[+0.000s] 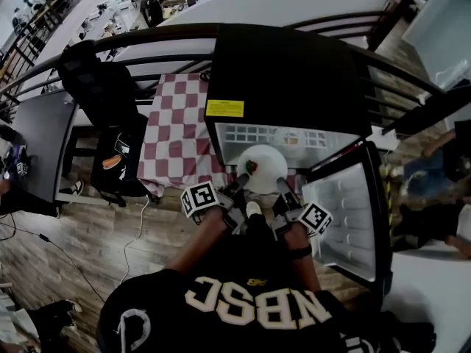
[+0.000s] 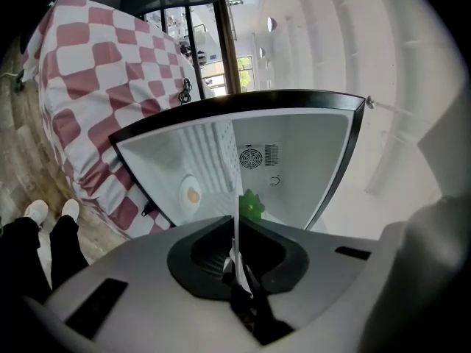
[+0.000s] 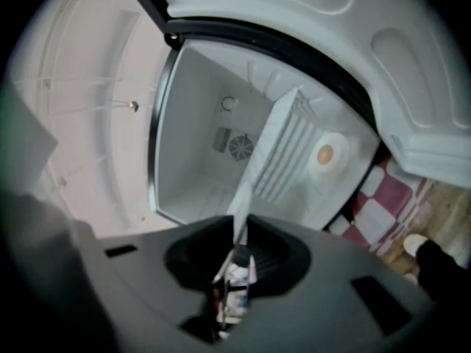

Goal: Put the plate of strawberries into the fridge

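A white plate point(image 1: 268, 173) with a strawberry point(image 1: 252, 167) on its left side hangs level at the mouth of the open black fridge point(image 1: 287, 72). My left gripper point(image 1: 240, 183) is shut on the plate's near-left rim and my right gripper point(image 1: 282, 186) on its near-right rim. In the left gripper view the plate point(image 2: 237, 212) shows edge-on between the jaws of the left gripper point(image 2: 237, 259), with the strawberry's green leaves point(image 2: 252, 206) just past them. The right gripper view has the right gripper point(image 3: 237, 259) clamped on the plate's thin edge point(image 3: 245, 197), facing the white fridge interior point(image 3: 213, 153).
The fridge door point(image 1: 349, 212) stands swung open at the right. A table with a red-and-white checked cloth point(image 1: 176, 123) stands left of the fridge, with a black chair point(image 1: 103, 101) beyond it. A curved dark railing point(image 1: 147, 39) runs behind. A fan grille point(image 2: 252, 157) sits on the fridge's back wall.
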`<state>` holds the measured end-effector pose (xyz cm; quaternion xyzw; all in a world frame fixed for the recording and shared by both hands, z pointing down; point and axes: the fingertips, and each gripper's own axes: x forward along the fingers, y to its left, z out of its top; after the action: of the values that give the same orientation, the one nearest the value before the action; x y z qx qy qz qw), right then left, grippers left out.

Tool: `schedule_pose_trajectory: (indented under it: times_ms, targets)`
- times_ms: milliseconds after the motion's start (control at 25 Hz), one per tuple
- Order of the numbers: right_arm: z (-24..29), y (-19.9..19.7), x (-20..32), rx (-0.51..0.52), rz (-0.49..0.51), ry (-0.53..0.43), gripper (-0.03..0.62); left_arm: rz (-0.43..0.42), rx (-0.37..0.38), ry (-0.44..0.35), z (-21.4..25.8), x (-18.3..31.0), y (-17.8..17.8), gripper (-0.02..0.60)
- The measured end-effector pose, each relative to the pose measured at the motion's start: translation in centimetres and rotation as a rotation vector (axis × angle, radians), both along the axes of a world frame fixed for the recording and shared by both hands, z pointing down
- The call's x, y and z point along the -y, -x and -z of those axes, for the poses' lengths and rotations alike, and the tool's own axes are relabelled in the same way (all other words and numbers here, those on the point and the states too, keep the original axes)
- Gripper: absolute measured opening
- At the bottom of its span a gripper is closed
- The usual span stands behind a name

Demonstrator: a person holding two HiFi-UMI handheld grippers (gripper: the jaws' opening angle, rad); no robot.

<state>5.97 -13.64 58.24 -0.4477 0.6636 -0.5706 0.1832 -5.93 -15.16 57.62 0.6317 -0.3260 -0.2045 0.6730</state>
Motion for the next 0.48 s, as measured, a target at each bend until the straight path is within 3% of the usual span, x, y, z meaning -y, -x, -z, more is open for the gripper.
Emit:
schedule_pose_trajectory:
  times_ms: [480]
  targets:
    - [0.3, -1.3, 5.8, 0.018, 0.027, -0.031, 0.055, 0.024, -0.005, -0.004, -0.5, 5.4, -1.6, 0.029]
